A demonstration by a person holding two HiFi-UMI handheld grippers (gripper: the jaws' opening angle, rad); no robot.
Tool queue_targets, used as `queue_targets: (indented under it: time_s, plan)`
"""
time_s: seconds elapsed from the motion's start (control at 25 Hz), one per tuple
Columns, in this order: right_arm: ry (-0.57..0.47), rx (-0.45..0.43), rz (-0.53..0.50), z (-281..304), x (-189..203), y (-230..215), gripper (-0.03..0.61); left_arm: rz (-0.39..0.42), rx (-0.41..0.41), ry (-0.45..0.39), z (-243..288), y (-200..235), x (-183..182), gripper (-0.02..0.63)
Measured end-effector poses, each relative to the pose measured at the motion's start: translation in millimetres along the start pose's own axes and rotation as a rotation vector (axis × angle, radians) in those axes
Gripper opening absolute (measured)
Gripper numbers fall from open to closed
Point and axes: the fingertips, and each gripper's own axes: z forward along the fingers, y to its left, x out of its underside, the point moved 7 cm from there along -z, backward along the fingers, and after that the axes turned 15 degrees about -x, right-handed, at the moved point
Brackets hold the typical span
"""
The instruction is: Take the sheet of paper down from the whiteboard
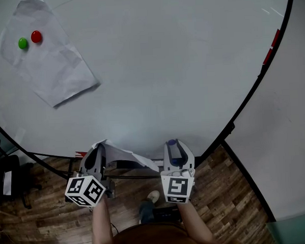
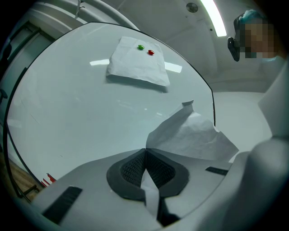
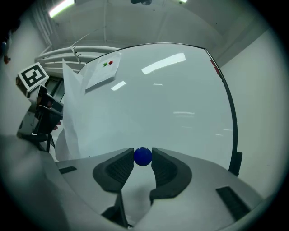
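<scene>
Where left tongs (image 2: 145, 155) clamp: loose white paper sheet (image 2: 189, 135), at lower edge of glossy whiteboard (image 1: 165, 67)
Right tongs (image 1: 173, 144): pinching small blue round magnet (image 3: 143, 156)
Nearby: second crumpled sheet (image 1: 47, 63), pinned by green round magnet (image 1: 23, 43), red round magnet (image 1: 36, 36)

Left claw (image 2: 145, 155) pinches a paper sheet (image 2: 194, 135)
</scene>
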Motion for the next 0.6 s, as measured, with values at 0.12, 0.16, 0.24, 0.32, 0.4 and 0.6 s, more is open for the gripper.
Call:
queue_targets:
  time_s: [0.12, 0.16, 0.24, 0.32, 0.4, 0.6]
  plan:
    - [0.004, 0.0, -0.001, 0.2, 0.7, 0.6, 0.137, 0.0, 0.001, 0.001, 0.3, 0.1, 0.1, 0.025]
    - [0.005, 0.001, -0.001, 0.1, 0.8, 0.6, 0.137, 0.0, 0.001, 0.001, 0.4, 0.1, 0.0, 0.025]
    - [0.006, 0.0, -0.004, -0.1, 0.6, 0.2, 0.137, 0.001, 0.001, 0.002, 0.4, -0.6, -0.5, 0.025]
    - [0.007, -0.001, -0.008, -0.3, 0.6, -0.5, 0.137, 0.002, 0.002, 0.002, 0.5, -1.5, -0.1, 0.025]
    - [0.009, 0.0, -0.009, -0.9, 1.1, -1.7, 0.137, 0.004, 0.006, 0.003, 1.2, -2.6, 1.2, 0.025]
    - [0.011, 0.003, -0.008, -2.2, 2.1, -4.1, 0.137, 0.003, 0.007, 0.001, 2.4, -5.0, 1.5, 0.025]
